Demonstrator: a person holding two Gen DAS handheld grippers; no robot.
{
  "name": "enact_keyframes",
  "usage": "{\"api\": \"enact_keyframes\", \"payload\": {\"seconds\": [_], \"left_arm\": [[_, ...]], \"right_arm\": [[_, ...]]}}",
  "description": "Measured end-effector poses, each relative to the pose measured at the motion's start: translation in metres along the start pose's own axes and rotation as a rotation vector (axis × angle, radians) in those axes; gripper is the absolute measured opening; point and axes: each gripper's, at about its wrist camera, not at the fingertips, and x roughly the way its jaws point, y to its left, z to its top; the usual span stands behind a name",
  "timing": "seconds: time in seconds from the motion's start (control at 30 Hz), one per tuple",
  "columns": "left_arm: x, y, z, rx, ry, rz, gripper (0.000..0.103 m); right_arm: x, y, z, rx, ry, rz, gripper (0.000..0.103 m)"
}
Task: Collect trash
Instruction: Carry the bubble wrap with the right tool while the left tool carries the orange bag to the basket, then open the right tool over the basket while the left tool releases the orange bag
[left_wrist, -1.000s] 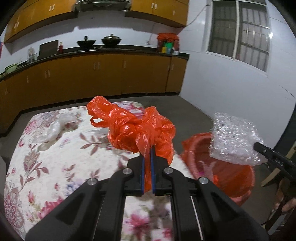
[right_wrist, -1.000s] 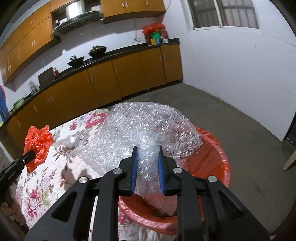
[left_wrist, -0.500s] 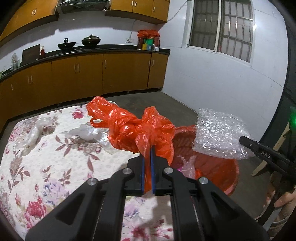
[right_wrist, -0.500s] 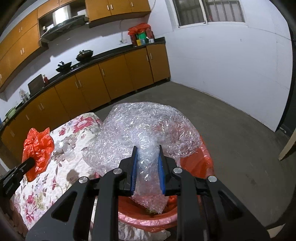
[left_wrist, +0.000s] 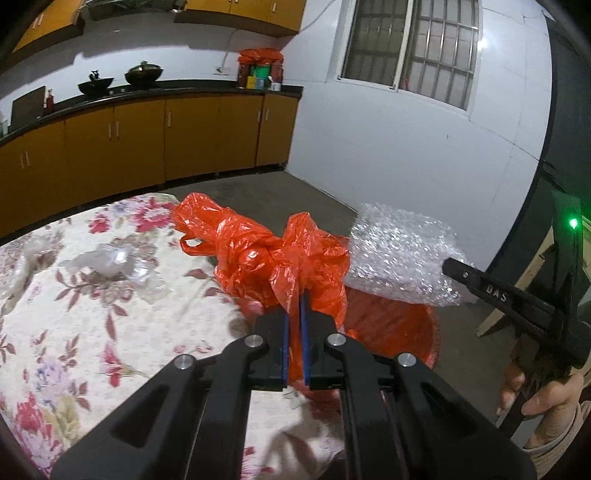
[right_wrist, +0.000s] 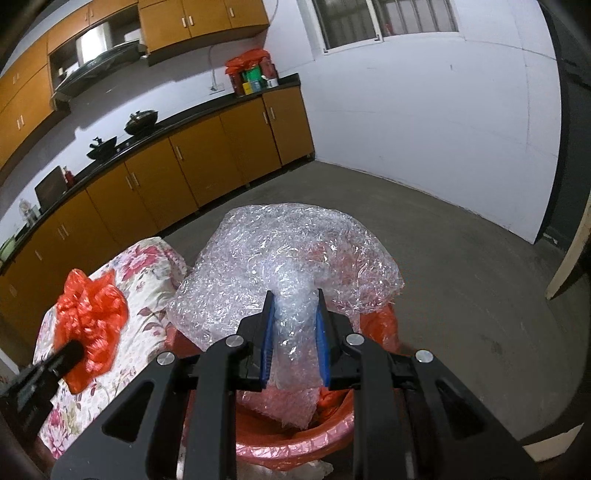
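My left gripper (left_wrist: 294, 299) is shut on a crumpled red plastic bag (left_wrist: 258, 254) and holds it above the table's right edge, next to the red-lined bin (left_wrist: 388, 328). My right gripper (right_wrist: 294, 299) is shut on a wad of clear bubble wrap (right_wrist: 288, 254) and holds it over the bin (right_wrist: 295, 432). The bubble wrap (left_wrist: 402, 258) and right gripper also show in the left wrist view. The red bag (right_wrist: 90, 317) shows in the right wrist view at the left.
A table with a floral cloth (left_wrist: 74, 325) carries clear plastic scraps (left_wrist: 107, 262). Brown kitchen cabinets (left_wrist: 147, 140) run along the back wall. Grey concrete floor (right_wrist: 461, 302) lies beyond the bin. A wooden chair leg (left_wrist: 517, 291) stands at the right.
Both grippers have moved right toward the bin with their loads. The red bag now hangs at the table's edge, close to the bubble wrap. The right gripper holds the wrap lower over the bin.
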Motion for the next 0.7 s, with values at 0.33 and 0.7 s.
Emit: {"api": "enact_keyframes", "payload": {"seconds": [0.33, 0.7], "left_arm": [[0.033, -0.025, -0.006, 0.003, 0.049, -0.057, 0.007], [0.059, -0.034, -0.021, 0.015, 0.103, -0.078, 0.033]], "right_arm": [[0.008, -0.004, 0.002, 0.034, 0.001, 0.004, 0.022], [0.011, -0.014, 0.002, 0.046, 0.000, 0.028, 0.041]]}}
